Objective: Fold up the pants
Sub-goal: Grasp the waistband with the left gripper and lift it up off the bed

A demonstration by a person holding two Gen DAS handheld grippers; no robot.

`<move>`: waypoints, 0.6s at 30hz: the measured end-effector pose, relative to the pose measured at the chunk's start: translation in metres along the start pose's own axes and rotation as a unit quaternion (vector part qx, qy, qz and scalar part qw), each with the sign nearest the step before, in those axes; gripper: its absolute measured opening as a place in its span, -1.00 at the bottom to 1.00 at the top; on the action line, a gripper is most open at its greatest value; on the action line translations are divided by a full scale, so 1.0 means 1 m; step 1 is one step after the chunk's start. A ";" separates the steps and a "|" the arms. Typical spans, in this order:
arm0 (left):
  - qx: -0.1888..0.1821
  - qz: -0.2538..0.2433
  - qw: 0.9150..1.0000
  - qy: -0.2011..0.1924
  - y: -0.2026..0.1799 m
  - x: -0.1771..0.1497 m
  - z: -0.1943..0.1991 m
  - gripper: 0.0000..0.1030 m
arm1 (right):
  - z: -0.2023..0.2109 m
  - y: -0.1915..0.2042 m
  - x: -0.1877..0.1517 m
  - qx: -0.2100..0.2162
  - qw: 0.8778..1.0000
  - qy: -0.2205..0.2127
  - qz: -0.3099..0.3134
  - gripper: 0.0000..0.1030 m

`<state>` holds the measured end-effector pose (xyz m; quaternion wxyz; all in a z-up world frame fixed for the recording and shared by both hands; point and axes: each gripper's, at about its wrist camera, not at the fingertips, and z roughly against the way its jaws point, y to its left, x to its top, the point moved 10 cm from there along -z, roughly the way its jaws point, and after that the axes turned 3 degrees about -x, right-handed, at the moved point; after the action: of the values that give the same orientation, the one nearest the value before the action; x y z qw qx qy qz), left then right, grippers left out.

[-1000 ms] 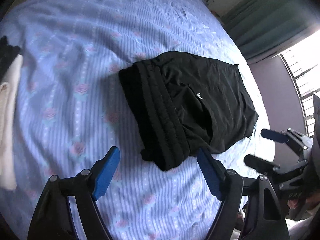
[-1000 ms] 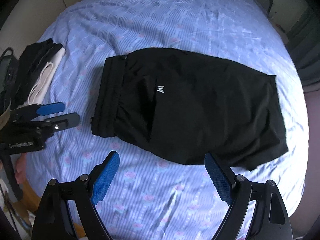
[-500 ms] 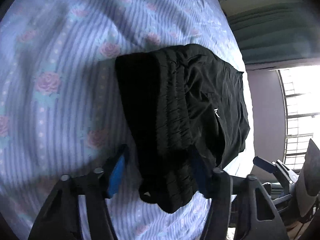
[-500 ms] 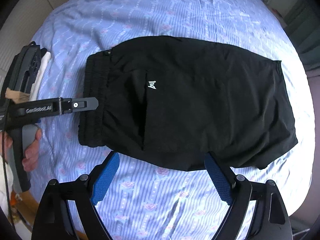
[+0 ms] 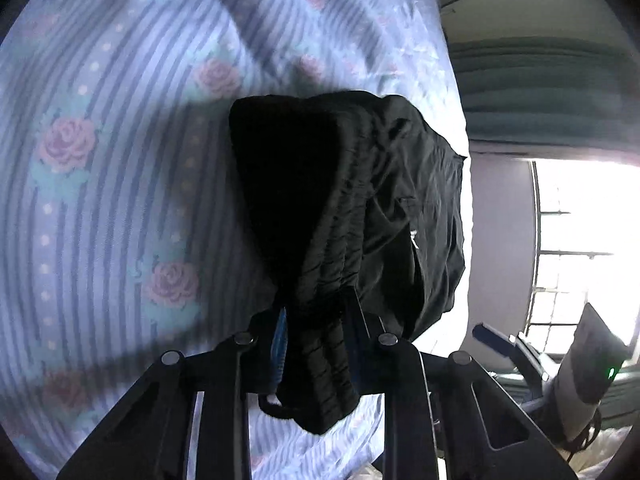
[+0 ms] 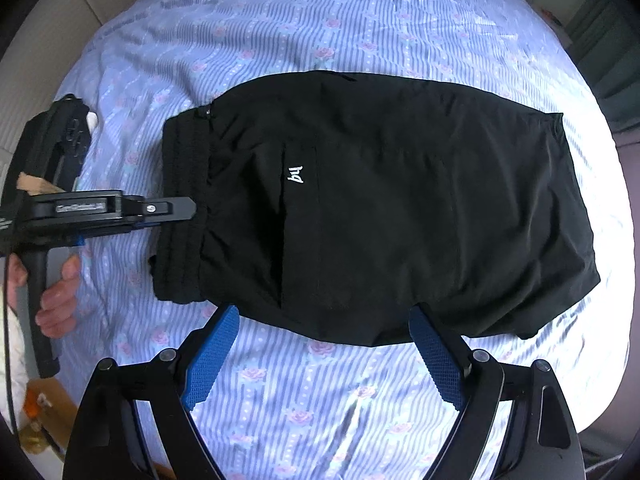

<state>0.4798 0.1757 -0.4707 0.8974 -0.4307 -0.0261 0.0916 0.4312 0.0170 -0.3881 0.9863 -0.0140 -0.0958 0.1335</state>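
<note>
The black pants lie folded flat on the bed, elastic waistband at the left, a small white logo near the middle. In the left wrist view the ribbed waistband fills the space between my fingers. My left gripper is shut on the waistband; it also shows from the side in the right wrist view, at the pants' left edge. My right gripper is open, its blue pads hovering just short of the pants' near edge, and holds nothing.
The bed sheet is blue-striped with pink roses. A light headboard or wall lies at the far left. Light folded cloth sits at the left edge. A bright window and teal curtain are to the right.
My left gripper moved in onto the waistband and shut on it. My right gripper came closer to the pants' near edge and stayed open.
</note>
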 end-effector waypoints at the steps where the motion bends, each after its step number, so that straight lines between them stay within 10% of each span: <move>1: -0.003 0.005 1.000 -0.001 0.001 0.000 -0.002 -0.47 | 0.000 0.000 -0.001 -0.001 1.000 0.000 0.000 0.70; 18: 0.099 -0.005 0.993 -0.068 -0.055 0.000 0.014 -0.59 | 0.019 -0.007 -0.010 -0.006 1.000 -0.025 -0.003 0.70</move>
<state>0.4861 0.1530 -0.4197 0.9324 -0.3320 -0.0801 0.1182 0.4201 0.0075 -0.3707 0.9839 -0.0161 -0.1217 0.1302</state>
